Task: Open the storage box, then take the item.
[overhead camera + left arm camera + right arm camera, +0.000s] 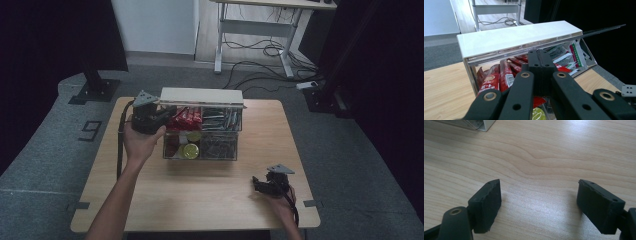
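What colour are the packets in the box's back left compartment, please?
Red packets, with small light print on them, clearest in the left gripper view.

The table (544,147) is pale wood-grain, smooth with a soft sheen where light falls on it. On it stands a clear plastic organiser box (202,131); its lid (519,37) is glossy white plastic (a clear strip runs along its near edge). Inside, red sachets (499,77) look like shiny printed foil. The right tool (539,205) has matt black pads (487,203), rough and chipped at the edges. The left tool (540,65) is matt black plastic with metal rivets. The floor (40,145) is grey carpet.
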Motion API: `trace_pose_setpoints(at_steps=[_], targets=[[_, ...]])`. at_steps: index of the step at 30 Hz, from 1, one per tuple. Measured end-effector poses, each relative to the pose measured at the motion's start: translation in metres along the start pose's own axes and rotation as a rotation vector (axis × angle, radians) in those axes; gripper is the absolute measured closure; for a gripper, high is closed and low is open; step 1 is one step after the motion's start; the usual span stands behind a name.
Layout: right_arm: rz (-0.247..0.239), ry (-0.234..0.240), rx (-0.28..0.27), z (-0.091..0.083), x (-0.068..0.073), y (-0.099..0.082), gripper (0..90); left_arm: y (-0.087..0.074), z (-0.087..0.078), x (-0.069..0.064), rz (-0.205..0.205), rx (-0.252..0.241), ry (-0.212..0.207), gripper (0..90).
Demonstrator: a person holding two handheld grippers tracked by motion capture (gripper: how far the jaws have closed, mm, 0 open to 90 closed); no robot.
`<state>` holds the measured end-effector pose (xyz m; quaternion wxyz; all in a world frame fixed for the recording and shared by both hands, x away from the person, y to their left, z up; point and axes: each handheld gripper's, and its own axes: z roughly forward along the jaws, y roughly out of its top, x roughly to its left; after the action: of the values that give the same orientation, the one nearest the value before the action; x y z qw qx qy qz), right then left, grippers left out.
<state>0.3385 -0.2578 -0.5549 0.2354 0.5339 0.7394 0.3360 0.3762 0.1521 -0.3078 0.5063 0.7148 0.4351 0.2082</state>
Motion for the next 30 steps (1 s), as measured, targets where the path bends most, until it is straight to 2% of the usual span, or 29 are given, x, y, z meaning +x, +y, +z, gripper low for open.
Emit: trace_pose_setpoints(at_steps=[11, 17, 21, 22, 24, 28, 29, 30], targets=[[-0.001, -0.001, 0.0, 0.0, 0.0, 0.0, 19.8, 0.002, 0.0, 0.0, -0.001, -0.001, -0.001, 90.0], [-0.003, 0.006, -0.008, -0.001, 0.0, 0.0, 23.6, 0.002, 0.002, -0.002, 0.011, 0.004, -0.003, 90.0], [-0.003, -0.005, -0.033, -0.004, 0.0, -0.001, 26.1, 0.003, 0.002, -0.002, 0.018, 0.004, -0.009, 90.0], [0.005, 0.003, -0.054, -0.009, 0.0, 0.002, 27.6, 0.003, 0.003, -0.002, 0.02, 0.005, -0.01, 90.0], [0.011, 0.006, -0.063, -0.011, 0.001, 0.003, 28.2, 0.003, 0.003, -0.003, 0.022, 0.004, -0.013, 90.0], [0.011, 0.039, -0.127, -0.027, 0.004, 0.017, 29.2, 0.004, 0.005, -0.003, 0.025, 0.003, -0.017, 90.0], [0.011, 0.039, -0.127, -0.027, 0.004, 0.017, 29.2, 0.003, 0.005, -0.004, 0.025, 0.003, -0.017, 90.0], [0.012, 0.059, -0.141, -0.033, 0.007, 0.022, 29.2, 0.003, 0.005, -0.004, 0.026, 0.004, -0.017, 90.0]])
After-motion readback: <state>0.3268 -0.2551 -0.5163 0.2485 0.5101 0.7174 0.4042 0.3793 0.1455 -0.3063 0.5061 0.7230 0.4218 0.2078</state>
